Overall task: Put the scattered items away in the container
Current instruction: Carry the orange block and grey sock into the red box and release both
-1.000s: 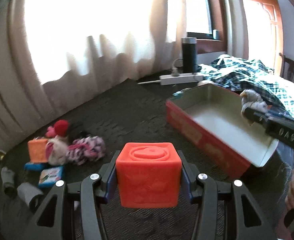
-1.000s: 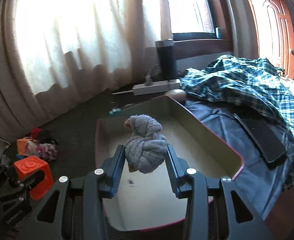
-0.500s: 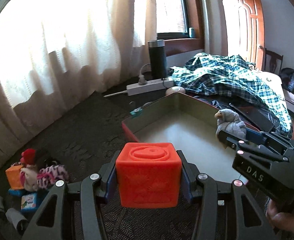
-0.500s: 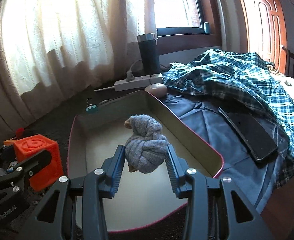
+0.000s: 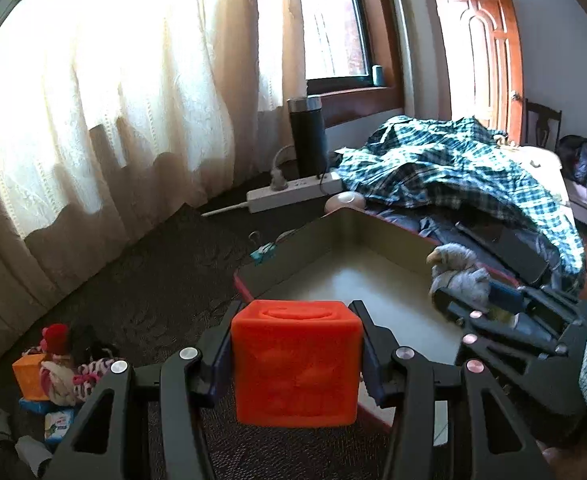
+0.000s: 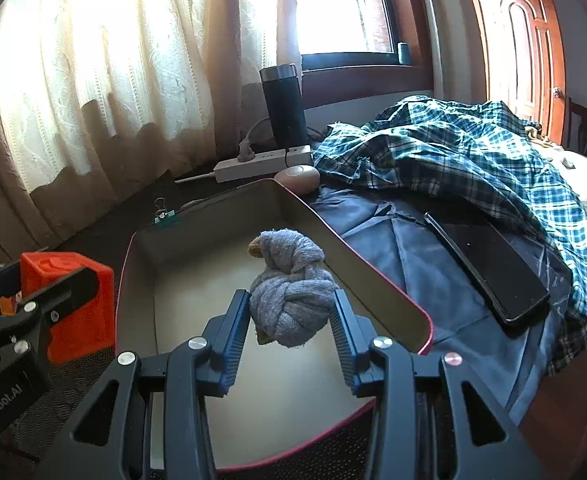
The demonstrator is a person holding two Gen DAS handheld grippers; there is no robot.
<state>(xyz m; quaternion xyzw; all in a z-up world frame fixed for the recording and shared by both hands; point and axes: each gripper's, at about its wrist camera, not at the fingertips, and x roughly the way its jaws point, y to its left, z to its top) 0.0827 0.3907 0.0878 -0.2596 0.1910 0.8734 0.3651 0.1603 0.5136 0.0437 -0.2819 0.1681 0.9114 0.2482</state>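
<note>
We hold the orange embossed plastic cube clenched in the left gripper, upright at the near rim of the red-sided rectangular tin tray. Our right gripper grips the knotted grey cloth bundle above the tray's floor, its long axis running up and away from the fingers.

Knotted grey sock between right gripper fingers, above red-rimmed tray.
</note>
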